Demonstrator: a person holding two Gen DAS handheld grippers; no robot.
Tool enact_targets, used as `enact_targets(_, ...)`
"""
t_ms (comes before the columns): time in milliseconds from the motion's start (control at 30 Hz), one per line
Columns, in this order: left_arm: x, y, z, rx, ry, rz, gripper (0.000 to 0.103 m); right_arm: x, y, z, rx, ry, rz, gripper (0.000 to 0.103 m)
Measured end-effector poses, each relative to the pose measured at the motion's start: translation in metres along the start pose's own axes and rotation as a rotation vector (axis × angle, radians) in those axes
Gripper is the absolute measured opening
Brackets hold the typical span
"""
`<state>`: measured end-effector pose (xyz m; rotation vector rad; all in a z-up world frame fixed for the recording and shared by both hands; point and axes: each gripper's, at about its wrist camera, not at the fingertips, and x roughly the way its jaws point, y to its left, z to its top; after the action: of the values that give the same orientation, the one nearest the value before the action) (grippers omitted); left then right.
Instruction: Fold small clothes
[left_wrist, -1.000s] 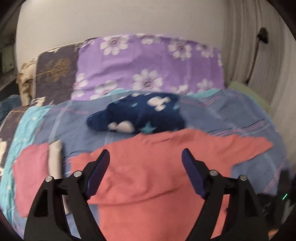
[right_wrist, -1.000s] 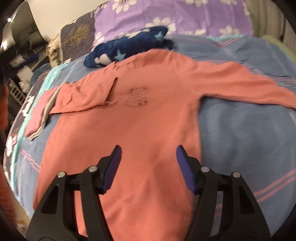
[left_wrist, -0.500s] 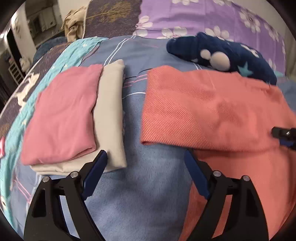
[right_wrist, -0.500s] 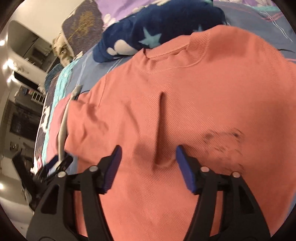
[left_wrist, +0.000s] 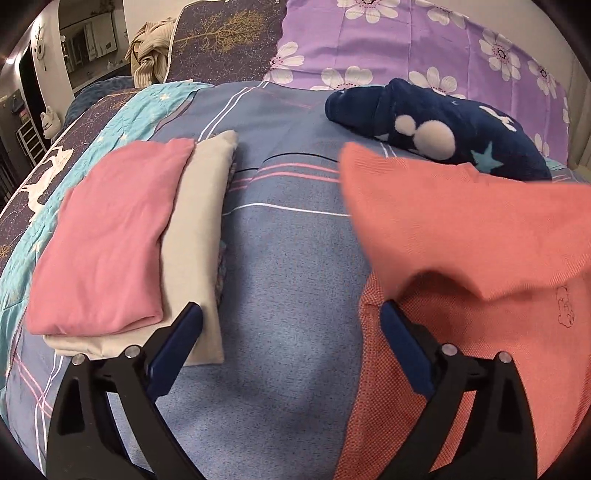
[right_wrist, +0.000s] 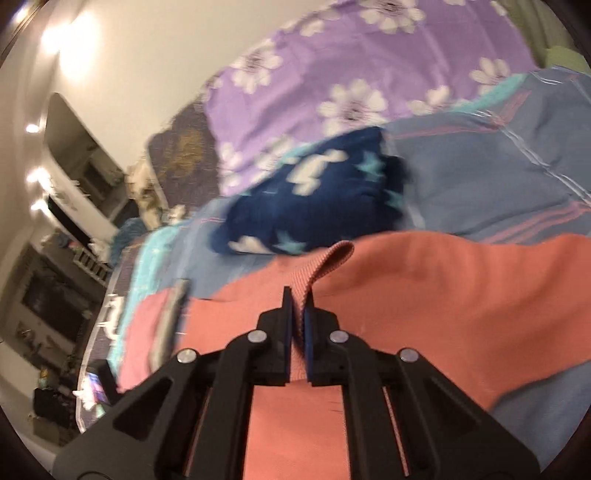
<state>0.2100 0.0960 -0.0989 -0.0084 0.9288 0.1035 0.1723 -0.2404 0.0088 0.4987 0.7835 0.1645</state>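
A coral long-sleeved shirt (left_wrist: 480, 236) lies on the blue bedspread (left_wrist: 288, 280), its upper part lifted and folded over to the right. My right gripper (right_wrist: 298, 301) is shut on a ribbed edge of this coral shirt (right_wrist: 443, 295) and holds it raised. My left gripper (left_wrist: 291, 325) is open and empty above the bare bedspread, its right finger at the shirt's left edge (left_wrist: 369, 306). A small bear print (left_wrist: 565, 306) shows on the shirt.
A folded pink garment (left_wrist: 107, 236) on a folded beige one (left_wrist: 199, 229) lies left of my left gripper. A navy fleece item with stars (left_wrist: 436, 129) sits behind the shirt, also in the right wrist view (right_wrist: 314, 195). Purple flowered pillows (left_wrist: 406, 40) line the back.
My right gripper closed on the shirt's edge and lifted it. My left gripper moved left and down over the bedspread, staying open. The shirt's upper left part has risen.
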Motion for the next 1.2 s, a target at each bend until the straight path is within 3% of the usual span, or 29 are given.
enact_targets(67, 0.003, -0.003, 0.0, 0.007, 0.003, 0.013, 0.097, 0.009, -0.025, -0.009, 0.056, 0.051, -0.029, 0.005)
enact_targets(233, 0.001, -0.007, -0.001, 0.031, 0.002, 0.039, 0.097, 0.011, -0.061, -0.017, 0.164, 0.073, -0.022, 0.005)
enact_targets(367, -0.011, -0.007, -0.005, 0.048, -0.013, -0.021, 0.096, 0.017, -0.069, -0.017, 0.106, 0.1, -0.155, 0.006)
enact_targets(467, -0.019, -0.013, -0.01, 0.067, -0.008, -0.123, 0.096, 0.022, -0.071, -0.022, 0.089, 0.136, -0.173, 0.007)
enact_targets(533, -0.018, -0.024, -0.012, 0.116, -0.001, -0.137, 0.096, 0.022, -0.072, -0.026, 0.074, 0.138, -0.184, 0.007)
enact_targets(567, -0.014, -0.032, -0.013, 0.158, -0.004, -0.105, 0.096, 0.023, -0.072, -0.027, 0.074, 0.141, -0.183, 0.007)
enact_targets(633, -0.006, -0.044, -0.011, 0.212, -0.012, -0.006, 0.086, 0.024, -0.073, -0.028, 0.084, 0.147, -0.175, 0.007)
enact_targets(700, 0.001, -0.044, -0.003, 0.22, -0.06, 0.134, 0.064, 0.024, -0.072, -0.028, 0.092, 0.144, -0.168, 0.007)
enact_targets(733, 0.001, -0.04, 0.0, 0.205, -0.076, 0.179, 0.064, 0.022, -0.072, -0.028, 0.094, 0.138, -0.168, 0.007)
enact_targets(833, 0.004, -0.016, 0.001, 0.087, -0.034, 0.107, 0.064, 0.018, -0.078, -0.029, 0.094, 0.138, -0.186, 0.009)
enact_targets(933, 0.014, -0.008, -0.01, 0.121, -0.019, 0.154, 0.064, 0.027, -0.091, -0.036, 0.073, 0.18, -0.281, 0.01)
enact_targets(1067, -0.004, 0.006, -0.008, 0.092, -0.03, 0.063, 0.064, 0.011, -0.095, -0.041, 0.108, 0.131, -0.251, 0.013)
enact_targets(1133, -0.017, 0.009, -0.005, 0.048, -0.051, 0.027, 0.06, 0.0, -0.079, -0.039, 0.059, 0.088, -0.204, 0.013)
enact_targets(1200, -0.033, 0.007, 0.003, -0.012, -0.094, -0.08, 0.043, -0.001, -0.059, -0.038, 0.02, 0.088, -0.101, 0.013)
